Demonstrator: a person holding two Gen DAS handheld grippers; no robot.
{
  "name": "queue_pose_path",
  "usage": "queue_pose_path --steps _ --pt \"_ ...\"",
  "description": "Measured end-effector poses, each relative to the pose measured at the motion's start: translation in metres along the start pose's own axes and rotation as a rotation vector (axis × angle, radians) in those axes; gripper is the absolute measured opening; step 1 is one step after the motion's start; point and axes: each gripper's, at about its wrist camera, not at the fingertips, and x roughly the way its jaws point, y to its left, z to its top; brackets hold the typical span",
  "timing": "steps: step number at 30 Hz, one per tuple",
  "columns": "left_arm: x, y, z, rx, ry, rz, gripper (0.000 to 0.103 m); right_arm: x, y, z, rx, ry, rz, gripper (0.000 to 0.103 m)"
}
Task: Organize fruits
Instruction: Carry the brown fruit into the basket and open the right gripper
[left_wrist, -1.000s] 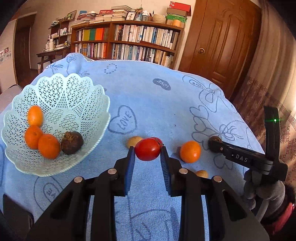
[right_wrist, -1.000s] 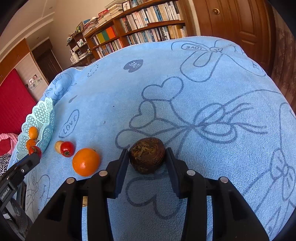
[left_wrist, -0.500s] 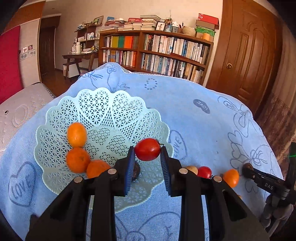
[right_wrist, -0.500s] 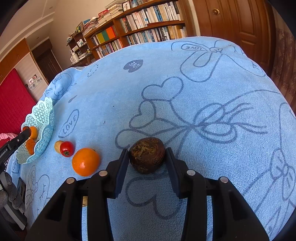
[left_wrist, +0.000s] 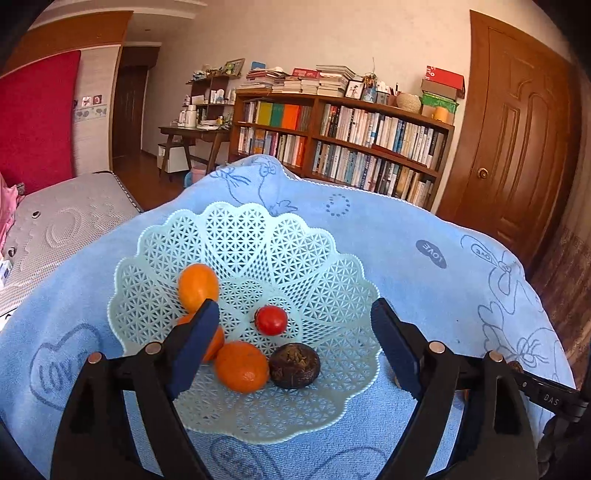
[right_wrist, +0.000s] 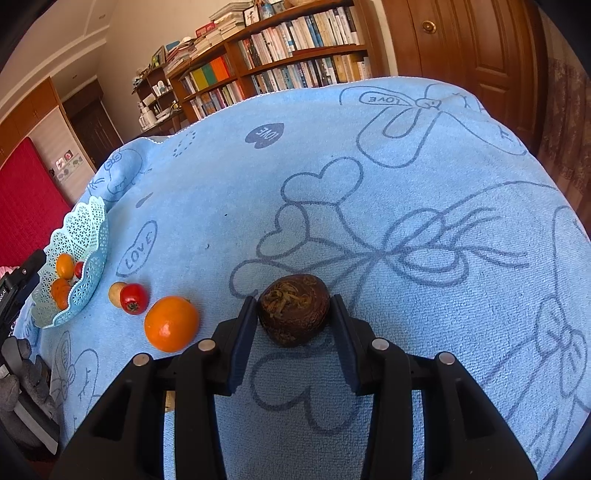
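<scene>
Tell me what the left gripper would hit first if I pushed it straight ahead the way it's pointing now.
Most likely the red tomato lying in the lattice basket: it sits nearly centred between the open left gripper's fingers. If the gripper is high enough to clear it, the basket's far wall comes next; depth is unclear.

Your left gripper's (left_wrist: 295, 343) blue finger (left_wrist: 194, 343) hides most of one orange (left_wrist: 218, 341) in the basket (left_wrist: 332, 266), the right gripper (left_wrist: 546, 395) is cut off at the right edge, and a small fruit (right_wrist: 169, 402) peeks from behind your right gripper's arm.
</scene>
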Motion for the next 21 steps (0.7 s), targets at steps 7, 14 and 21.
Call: queue_pose_path --steps 7,14,21 --pt "-0.013 0.008 -0.010 -0.012 -0.025 0.083 0.094 -0.014 0.017 0.011 -0.030 -0.050 0.016 0.041" --pt "-0.015 0.009 -0.015 0.003 -0.025 0.105 0.094 -0.013 0.076 0.029 -0.117 -0.050 0.126 0.041" --pt "-0.013 0.000 -0.018 0.048 -0.029 0.142 0.098 -0.004 0.153 0.043 -0.220 -0.052 0.241 0.041"
